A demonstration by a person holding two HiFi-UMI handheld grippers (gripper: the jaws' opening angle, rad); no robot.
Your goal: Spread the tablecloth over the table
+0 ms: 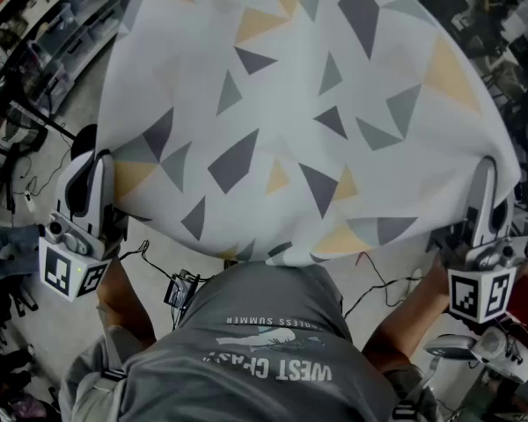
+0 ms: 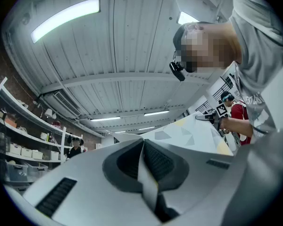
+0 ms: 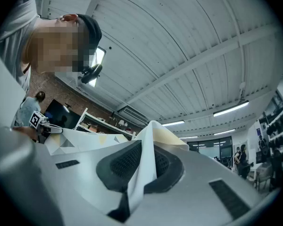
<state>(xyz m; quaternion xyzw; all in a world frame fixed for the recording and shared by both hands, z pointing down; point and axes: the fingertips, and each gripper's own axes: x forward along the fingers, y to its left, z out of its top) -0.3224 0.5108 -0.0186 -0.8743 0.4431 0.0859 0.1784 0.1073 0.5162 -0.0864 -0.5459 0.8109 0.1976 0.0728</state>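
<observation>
In front of the person (image 1: pixel 273 350), the tablecloth (image 1: pixel 290 104) was held up in the air, spread wide, white with grey and yellow triangles. The left claw (image 1: pixel 91 167), to the person's left, was closed on its near edge; the right claw (image 1: pixel 486 172), to the person's right, gripped that edge too.

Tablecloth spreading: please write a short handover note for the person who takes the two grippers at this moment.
Left gripper: shut on the tablecloth, at its near left edge.
Right gripper: shut on the near right edge.
Tablecloth: held up and billowed out in front of the person; no table shows beneath it.
Done: both near edges gripped, cloth opened out.
Left: probably lower it flat over the table, then release both grips.
</observation>
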